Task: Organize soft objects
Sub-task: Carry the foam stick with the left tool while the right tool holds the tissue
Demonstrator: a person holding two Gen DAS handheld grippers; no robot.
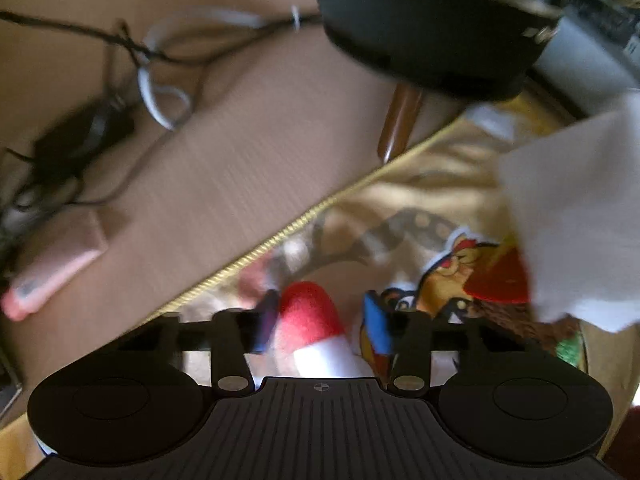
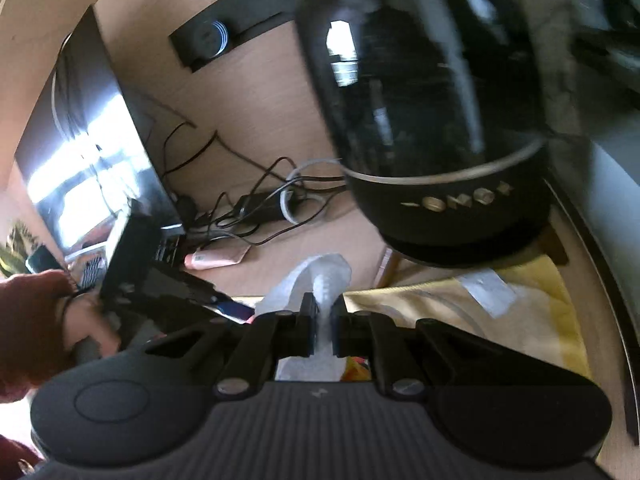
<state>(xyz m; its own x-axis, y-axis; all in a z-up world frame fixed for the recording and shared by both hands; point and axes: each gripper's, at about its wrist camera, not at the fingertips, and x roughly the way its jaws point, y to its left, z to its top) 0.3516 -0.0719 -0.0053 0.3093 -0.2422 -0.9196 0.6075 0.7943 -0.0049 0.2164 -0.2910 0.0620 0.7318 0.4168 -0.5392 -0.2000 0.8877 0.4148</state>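
Left hand-held gripper (image 1: 322,322): jaws apart, straddling red-and-white plush (image 1: 316,328) on yellow printed cloth (image 1: 440,168), contact unclear. Right hand-held gripper (image 2: 323,326): clamped on white cloth (image 2: 320,280), lifted above counter (image 2: 248,128), near black speaker (image 2: 440,120).

Motion blur smeared the cable tangle (image 1: 132,52); the gripper body hid the red-and-white plush's (image 1: 310,320) lower part.

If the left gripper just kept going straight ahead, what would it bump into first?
Probably the red and white plush piece, which already sits between the open jaws of the left gripper. Beyond it lie the yellow printed cloth and then the brown desk, though blur makes depth uncertain.
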